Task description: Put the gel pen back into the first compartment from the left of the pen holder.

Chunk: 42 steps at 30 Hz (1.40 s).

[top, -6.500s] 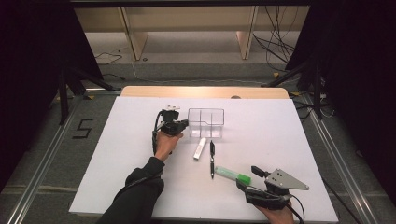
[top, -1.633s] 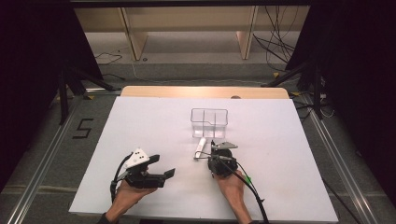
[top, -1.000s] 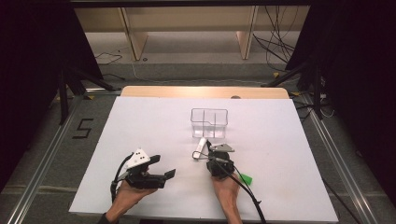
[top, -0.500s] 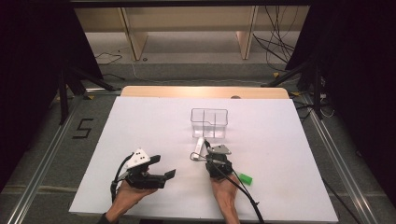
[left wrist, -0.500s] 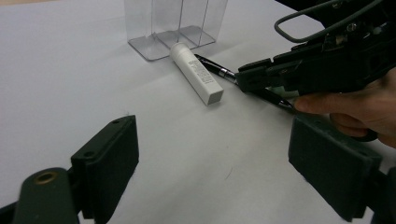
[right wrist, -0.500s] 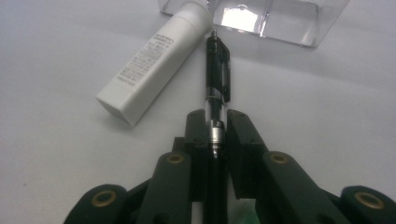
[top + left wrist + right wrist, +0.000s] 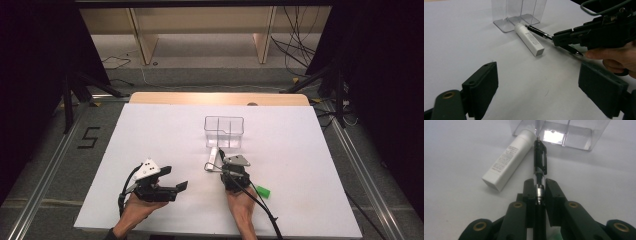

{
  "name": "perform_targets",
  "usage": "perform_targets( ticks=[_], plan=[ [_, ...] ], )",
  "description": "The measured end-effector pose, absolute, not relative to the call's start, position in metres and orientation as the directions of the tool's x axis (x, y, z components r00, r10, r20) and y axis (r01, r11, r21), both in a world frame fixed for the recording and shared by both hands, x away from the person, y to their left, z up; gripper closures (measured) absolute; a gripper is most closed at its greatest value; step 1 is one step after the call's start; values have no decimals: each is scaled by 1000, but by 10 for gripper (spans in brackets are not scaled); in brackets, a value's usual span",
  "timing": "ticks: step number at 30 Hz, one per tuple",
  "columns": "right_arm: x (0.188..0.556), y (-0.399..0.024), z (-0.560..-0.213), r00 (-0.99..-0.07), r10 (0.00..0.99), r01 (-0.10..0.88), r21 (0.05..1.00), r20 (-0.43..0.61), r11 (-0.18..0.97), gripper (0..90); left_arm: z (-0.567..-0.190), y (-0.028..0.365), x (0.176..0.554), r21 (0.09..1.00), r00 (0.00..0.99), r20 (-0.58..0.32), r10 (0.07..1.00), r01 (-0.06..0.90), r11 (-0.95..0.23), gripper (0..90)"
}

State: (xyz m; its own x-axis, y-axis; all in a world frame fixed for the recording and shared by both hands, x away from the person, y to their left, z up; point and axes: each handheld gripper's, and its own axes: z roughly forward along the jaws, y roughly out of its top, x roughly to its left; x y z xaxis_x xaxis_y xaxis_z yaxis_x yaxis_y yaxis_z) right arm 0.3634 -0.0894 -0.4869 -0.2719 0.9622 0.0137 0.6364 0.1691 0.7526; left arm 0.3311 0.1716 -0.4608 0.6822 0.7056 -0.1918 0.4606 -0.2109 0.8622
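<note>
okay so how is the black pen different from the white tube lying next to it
The black pen is thin and dark with a clip and a metal band; the white tube is thicker, white and printed with small text. The pen is clamped between the jaws of the right gripper; the tube lies free on the table, untouched. Both are long, lie side by side and point toward the clear container.

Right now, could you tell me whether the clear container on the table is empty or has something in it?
Empty: the clear container shows bare compartments, while the black pen and white tube lie outside it.
</note>
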Motion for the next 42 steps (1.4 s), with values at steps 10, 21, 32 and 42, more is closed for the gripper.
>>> perform_targets(
  ticks=[10, 21, 32, 42],
  plan=[
    [360, -91, -471, -318, 946, 585, 798, 61, 146, 802, -461, 172, 332, 860, 679, -196, 708, 466, -208, 160],
    [356, -98, -429, -494, 868, 493, 839, 52, 230, 802, -462, 175, 334, 855, 670, -213, 711, 480, -195, 160],
    [319, -110, -398, -681, 733, 380, 854, -2, 355, 802, -462, 177, 336, 850, 671, -239, 702, 494, -183, 160],
    [287, -120, -402, -749, 655, 270, 855, -102, 442, 802, -455, 173, 333, 856, 698, -224, 680, 475, -205, 160]
  ],
)
